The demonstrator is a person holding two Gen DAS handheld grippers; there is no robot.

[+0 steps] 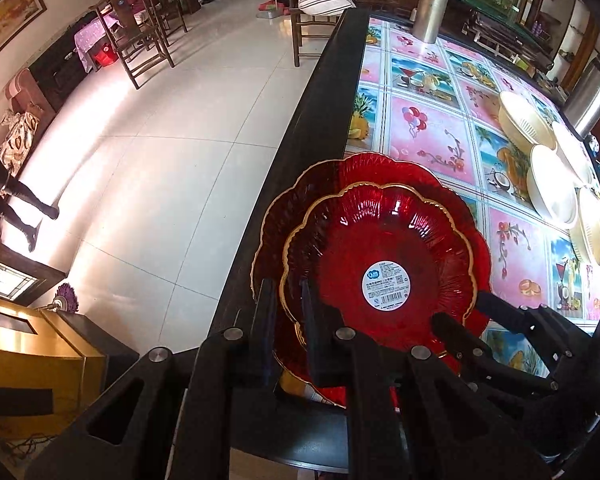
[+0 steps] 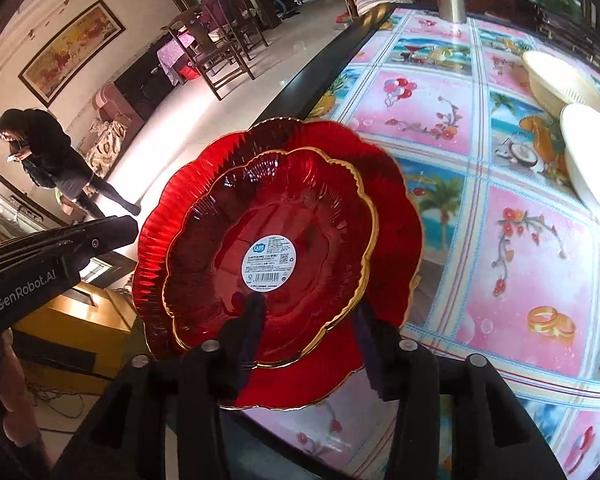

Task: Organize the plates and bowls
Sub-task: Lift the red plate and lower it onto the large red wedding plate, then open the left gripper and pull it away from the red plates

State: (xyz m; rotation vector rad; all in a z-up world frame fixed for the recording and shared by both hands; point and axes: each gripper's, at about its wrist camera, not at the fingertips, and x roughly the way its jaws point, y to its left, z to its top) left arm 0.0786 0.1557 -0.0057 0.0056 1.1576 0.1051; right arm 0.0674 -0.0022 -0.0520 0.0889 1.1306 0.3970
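At bench edge: small red plate (image 1: 384, 248) nested in large red plate (image 1: 296, 200), presumably stacked by size. Left tongs (image 1: 288, 312) pinch the small plate's rim; right tongs (image 2: 308, 320) straddle both rims, grip uncertain. Count: two red plates, four cream bowls (image 1: 548, 184) farther along bench (image 1: 428, 128)

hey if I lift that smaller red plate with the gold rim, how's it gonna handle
The smaller red plate looks like rigid, glossy glass, so probably stiff, slippery and chippable. It sits nested on the larger red plate, so it may slide when nudged. Its scalloped rim gives the right hand-held gripper an uneven bite.
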